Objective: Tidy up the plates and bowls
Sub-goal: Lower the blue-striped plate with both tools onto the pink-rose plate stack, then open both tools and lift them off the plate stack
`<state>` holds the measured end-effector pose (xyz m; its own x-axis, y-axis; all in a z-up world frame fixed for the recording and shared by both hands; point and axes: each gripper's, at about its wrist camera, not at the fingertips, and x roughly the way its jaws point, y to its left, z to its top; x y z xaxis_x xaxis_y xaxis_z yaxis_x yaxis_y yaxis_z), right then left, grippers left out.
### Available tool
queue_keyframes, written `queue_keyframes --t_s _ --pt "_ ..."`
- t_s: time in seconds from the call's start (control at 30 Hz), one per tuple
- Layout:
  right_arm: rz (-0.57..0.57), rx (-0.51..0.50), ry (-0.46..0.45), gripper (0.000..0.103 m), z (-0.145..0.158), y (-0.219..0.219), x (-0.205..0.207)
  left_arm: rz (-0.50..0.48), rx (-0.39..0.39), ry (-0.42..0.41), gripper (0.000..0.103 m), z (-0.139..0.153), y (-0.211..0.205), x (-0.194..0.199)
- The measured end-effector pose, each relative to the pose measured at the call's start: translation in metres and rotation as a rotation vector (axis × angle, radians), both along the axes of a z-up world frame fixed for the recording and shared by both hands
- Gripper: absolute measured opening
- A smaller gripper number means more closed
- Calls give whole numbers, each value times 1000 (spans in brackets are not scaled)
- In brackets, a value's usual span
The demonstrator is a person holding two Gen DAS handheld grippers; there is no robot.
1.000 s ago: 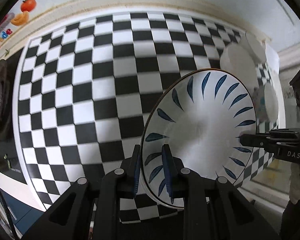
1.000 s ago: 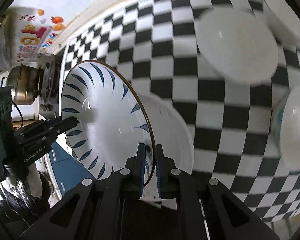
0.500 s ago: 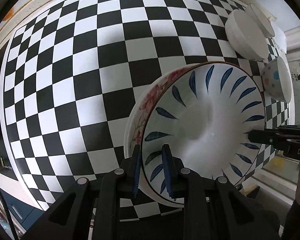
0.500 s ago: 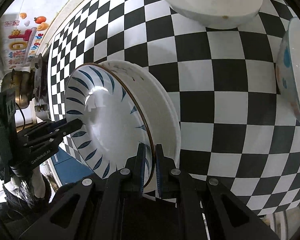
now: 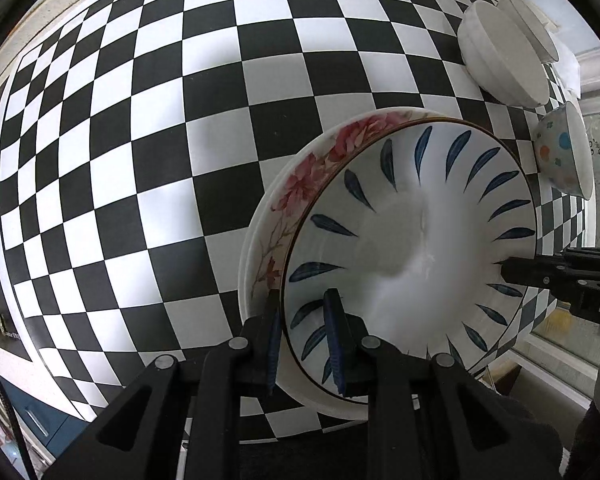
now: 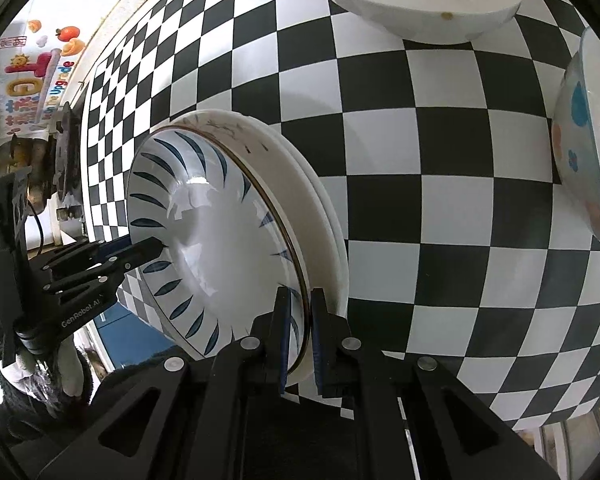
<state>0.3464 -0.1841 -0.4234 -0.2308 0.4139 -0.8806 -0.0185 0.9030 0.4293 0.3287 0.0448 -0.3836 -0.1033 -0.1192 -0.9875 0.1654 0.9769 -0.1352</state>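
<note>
Over the checkered table (image 5: 148, 128), we have lowered the blue-leaf plate (image 5: 412, 248) into the floral plate (image 5: 300, 184); a second ago it was above bare checks. Left gripper (image 5: 302, 344) and right gripper (image 6: 298, 332) stay clamped on opposite rims, so we judge release comes next.

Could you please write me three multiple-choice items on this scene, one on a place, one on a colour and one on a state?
1. Where is the blue-leaf plate?
A. right above the floral plate
B. inside the polka-dot bowl
C. beside the white bowl, far from the floral plate

2. What colours is the tablecloth?
A. red and white
B. black and white
C. plain blue

3. How do the left gripper and the right gripper stand?
A. both open
B. only the left grips
C. both shut on the blue-leaf plate's rim

Answers: 1 A, the floral rim shows just beneath it; 2 B, a black and white checkerboard; 3 C, each gripper clamps an opposite edge.
</note>
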Motion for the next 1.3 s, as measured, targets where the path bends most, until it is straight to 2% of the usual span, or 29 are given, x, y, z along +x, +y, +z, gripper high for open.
queue_keyframes --t_s 0.93,1.2,1.3 --pt "-28 -79 -28 16 1 11 -4 96 15 21 19 1 18 -4" --pt "-40 -86 -34 17 6 10 -6 131 33 -24 19 21 23 -6" --pt "-40 -126 -85 17 22 9 -6 137 51 -60 19 37 25 -11"
